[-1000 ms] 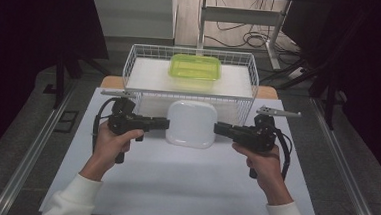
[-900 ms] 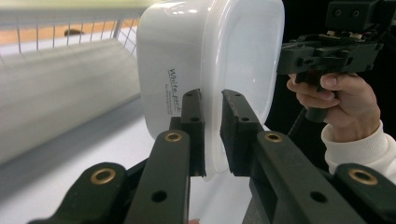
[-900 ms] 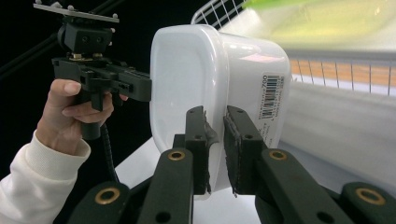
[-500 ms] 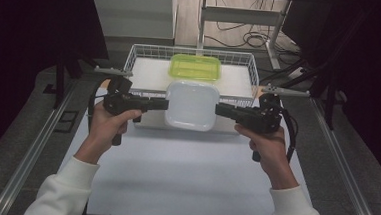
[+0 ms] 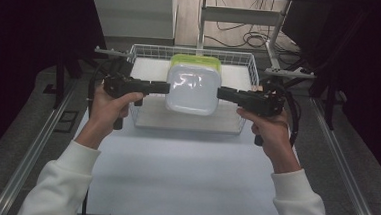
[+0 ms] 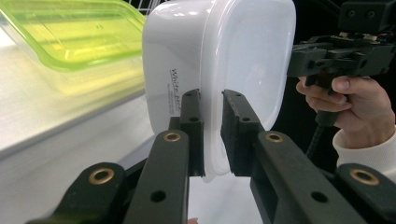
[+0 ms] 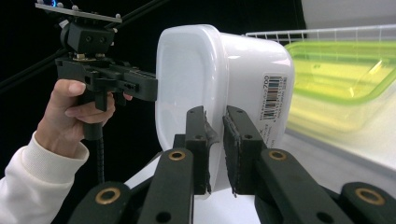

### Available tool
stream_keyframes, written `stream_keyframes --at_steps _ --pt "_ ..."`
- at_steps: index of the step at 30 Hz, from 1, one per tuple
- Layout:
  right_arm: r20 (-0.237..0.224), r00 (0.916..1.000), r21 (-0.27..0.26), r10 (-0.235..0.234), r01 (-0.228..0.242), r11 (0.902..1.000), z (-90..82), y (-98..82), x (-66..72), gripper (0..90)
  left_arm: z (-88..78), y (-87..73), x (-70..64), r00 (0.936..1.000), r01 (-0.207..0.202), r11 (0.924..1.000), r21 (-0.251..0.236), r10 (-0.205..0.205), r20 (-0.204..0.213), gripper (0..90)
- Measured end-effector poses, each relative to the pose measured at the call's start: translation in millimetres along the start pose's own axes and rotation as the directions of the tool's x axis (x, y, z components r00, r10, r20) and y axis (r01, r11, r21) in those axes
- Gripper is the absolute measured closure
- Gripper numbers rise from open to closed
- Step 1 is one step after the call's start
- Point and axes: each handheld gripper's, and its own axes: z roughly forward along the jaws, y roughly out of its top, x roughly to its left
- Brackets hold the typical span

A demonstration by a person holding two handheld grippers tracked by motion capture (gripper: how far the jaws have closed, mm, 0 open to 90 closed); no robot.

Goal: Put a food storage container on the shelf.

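Both claws are clamped on the same thing: the left gripper (image 5: 165,88) bites the left rim of a white, rounded-square plastic container (image 5: 193,91), and the right gripper (image 5: 221,94) bites its right rim, so the container hangs in the air between them above the near edge of a white wire basket (image 5: 241,56). In the left gripper view the two black jaws pinch the thin lip of the white container (image 6: 219,65), with printed script on its side wall, and the other hand (image 6: 357,109) with its gripper is seen beyond the far side. In the right gripper view the jaws close on the rim in the same way; a barcode label shows on the side of the container (image 7: 219,70), and the person's left hand (image 7: 77,116) in a white sleeve grips its handle further off. A yellow-green translucent plastic container (image 5: 196,63) sits inside the wire basket, just behind the lifted white one. The basket rests at the far end of a white table surface (image 5: 184,172).
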Motion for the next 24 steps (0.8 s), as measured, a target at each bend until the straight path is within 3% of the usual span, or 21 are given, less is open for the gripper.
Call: stream_keyframes --at_steps 10,15,24 --pt "-0.007 0.9998 -0.002 0.016 -0.016 0.9999 11.3 28.3 -14.5 79.8 1.5 31.3 15.4 0.9999 0.012 0.9999 0.005 -0.012 -0.011 79.6" --pt "-0.005 0.9998 0.009 0.021 -0.021 0.9997 21.0 46.0 -22.0 79.8 3.5 45.0 29.7 0.9990 0.044 0.9990 0.001 -0.044 -0.005 79.4" --pt "-0.007 0.9968 0.028 0.079 -0.079 0.9965 39.9 71.1 -52.6 80.0 17.7 71.5 56.8 0.9959 0.088 0.9960 0.013 -0.088 -0.020 79.2"
